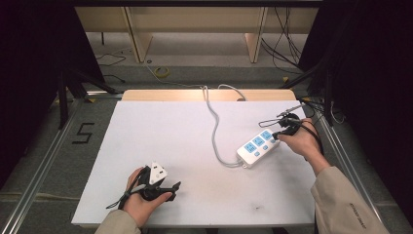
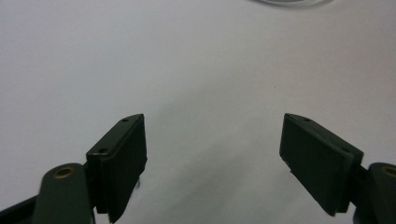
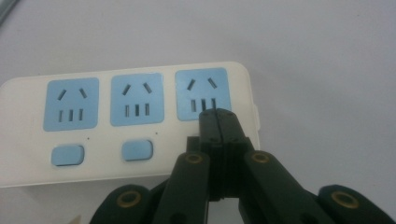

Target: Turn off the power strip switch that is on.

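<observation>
Where the person's forearms enter at the near edge of the white rectangular tabletop, the left hand holds the left black two-jaw gripper low over bare table, grey three-cornered plate on top. Its jaws stand wide apart with nothing between them; in the left gripper view the left gripper frames plain white surface, and a curve of pale cable shows at the far edge.

Well off to that gripper's right and farther out, the right hand holds the right black two-jaw gripper at the far end of a white plastic power strip. In the right gripper view the right gripper has its jaws pressed together, gripping nothing, tips over the casing at the lower edge of the end socket.

Strip: cream-white rounded oblong casing, three light-blue square socket faces in a row, each with two slanted slots above three upright ones. Below the two sockets farther from the gripper sit small light-blue rounded buttons. It lies flat, angled across the table's right half.

Beyond it, a white power cord leaves the strip's near-left end and snakes off the table's far edge.
</observation>
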A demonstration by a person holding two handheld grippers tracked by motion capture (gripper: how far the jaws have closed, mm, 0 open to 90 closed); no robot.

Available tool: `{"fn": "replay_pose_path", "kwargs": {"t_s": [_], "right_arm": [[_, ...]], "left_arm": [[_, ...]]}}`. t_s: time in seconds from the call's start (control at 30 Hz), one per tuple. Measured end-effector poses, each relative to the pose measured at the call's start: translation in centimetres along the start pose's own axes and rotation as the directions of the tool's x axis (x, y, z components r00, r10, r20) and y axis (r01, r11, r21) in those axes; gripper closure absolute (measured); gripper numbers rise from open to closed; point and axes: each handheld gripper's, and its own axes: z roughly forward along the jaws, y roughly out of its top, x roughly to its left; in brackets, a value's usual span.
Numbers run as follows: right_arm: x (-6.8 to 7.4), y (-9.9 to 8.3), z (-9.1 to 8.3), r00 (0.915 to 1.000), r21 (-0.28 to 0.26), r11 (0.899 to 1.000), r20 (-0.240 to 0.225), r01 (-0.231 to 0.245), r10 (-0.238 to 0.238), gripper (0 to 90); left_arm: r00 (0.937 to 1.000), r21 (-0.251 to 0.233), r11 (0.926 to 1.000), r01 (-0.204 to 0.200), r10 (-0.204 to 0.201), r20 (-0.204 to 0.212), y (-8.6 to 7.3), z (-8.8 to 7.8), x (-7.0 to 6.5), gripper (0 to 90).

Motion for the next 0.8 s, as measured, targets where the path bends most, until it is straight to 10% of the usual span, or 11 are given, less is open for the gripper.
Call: {"fn": "replay_pose_path", "kwargs": {"t_s": [0.8], "right_arm": [[0.12, 0.14, 0.72, 1.0000, 0.023, 1.000, 0.000, 0.003, -0.003, 90.0]], "left_arm": [[1.0000, 0.000, 1.0000, -0.002, 0.002, 0.000, 0.00, 0.02, -0.02, 22.9]]}}
